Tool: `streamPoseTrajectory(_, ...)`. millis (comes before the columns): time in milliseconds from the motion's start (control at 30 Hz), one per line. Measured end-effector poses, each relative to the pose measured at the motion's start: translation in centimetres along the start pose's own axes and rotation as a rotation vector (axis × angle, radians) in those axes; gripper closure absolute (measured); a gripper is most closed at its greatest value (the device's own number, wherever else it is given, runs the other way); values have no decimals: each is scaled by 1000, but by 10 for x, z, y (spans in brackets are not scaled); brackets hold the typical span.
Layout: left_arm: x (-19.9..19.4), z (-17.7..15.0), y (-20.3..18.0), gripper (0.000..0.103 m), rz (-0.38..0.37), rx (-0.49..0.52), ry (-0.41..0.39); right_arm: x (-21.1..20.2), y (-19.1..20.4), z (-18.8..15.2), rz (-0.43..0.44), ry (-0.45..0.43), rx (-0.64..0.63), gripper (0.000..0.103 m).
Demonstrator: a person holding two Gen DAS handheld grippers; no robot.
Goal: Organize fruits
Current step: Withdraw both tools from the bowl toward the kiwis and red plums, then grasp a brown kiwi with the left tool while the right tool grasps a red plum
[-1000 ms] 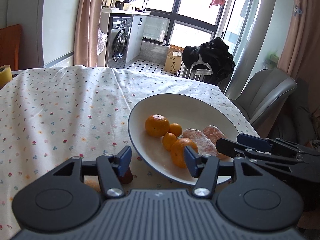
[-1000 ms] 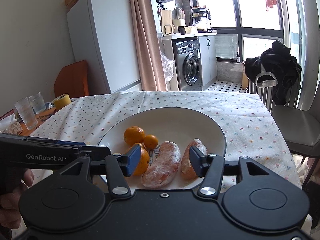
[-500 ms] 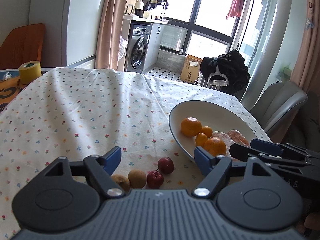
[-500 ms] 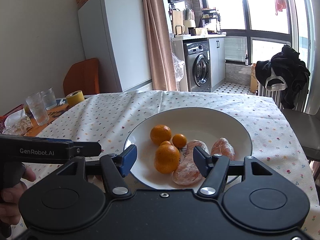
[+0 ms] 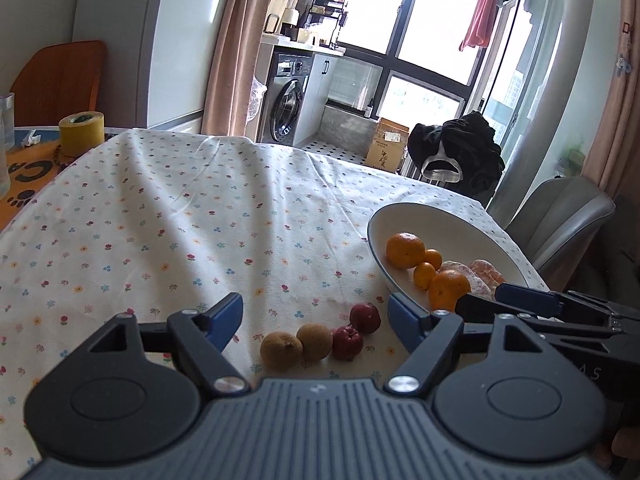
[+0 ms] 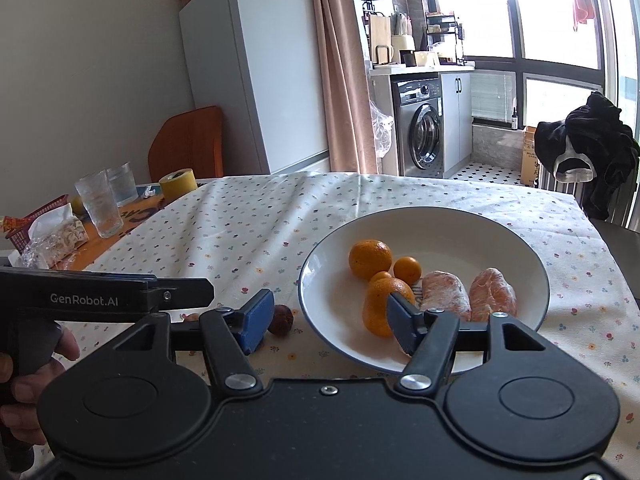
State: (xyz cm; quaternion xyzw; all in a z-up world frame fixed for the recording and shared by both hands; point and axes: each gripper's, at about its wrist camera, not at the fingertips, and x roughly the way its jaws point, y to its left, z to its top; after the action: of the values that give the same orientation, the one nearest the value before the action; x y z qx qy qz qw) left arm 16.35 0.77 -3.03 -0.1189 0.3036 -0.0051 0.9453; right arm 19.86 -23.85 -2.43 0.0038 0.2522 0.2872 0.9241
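A white bowl [image 5: 472, 224] [image 6: 500, 232] on the flowered tablecloth holds several oranges [image 5: 405, 249] [image 6: 370, 258] and two wrapped peeled citrus pieces [image 6: 492, 292]. On the cloth left of the bowl lie two brown fruits [image 5: 281, 350] and two small dark red fruits [image 5: 365, 317]; one red fruit [image 6: 282, 319] shows in the right wrist view. My left gripper [image 5: 315, 316] hovers open just above and behind these loose fruits, holding nothing. My right gripper [image 6: 326, 316] is open over the bowl's near left rim, empty.
At the table's far left stand two glasses [image 6: 100, 204], a yellow tape roll [image 5: 81, 133] [image 6: 178, 181], and a red basket with packets [image 6: 44, 228]. A grey chair [image 5: 560, 216] stands past the bowl. An orange chair [image 6: 188, 140] sits by the fridge.
Both grippers pulled back and shifted left from the bowl. The loose brown and red fruits came into the left wrist view, now between its fingers. Both stayed open.
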Motion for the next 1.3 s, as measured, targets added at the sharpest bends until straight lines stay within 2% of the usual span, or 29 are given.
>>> streamPoseTrajectory(167,0,-5,10,32,5,-15,10,6,11,-1,29,15,-15,43)
streamPoseTrajectory(333,0,-9,21,52,-1,-27,24,13,23,-2,60,36,-33,49)
streamPoseTrajectory(667,2,-16,32,58,0,-42,42,29,43,-8,109,86,-70,59)
streamPoseTrajectory(1067,10,-17,37,74,-9,-44,63,53,50,-14,146,142,-77,67)
streamPoseTrajectory(1300,19,-14,33,74,-14,-46,79,57,48,-16,164,143,-74,72)
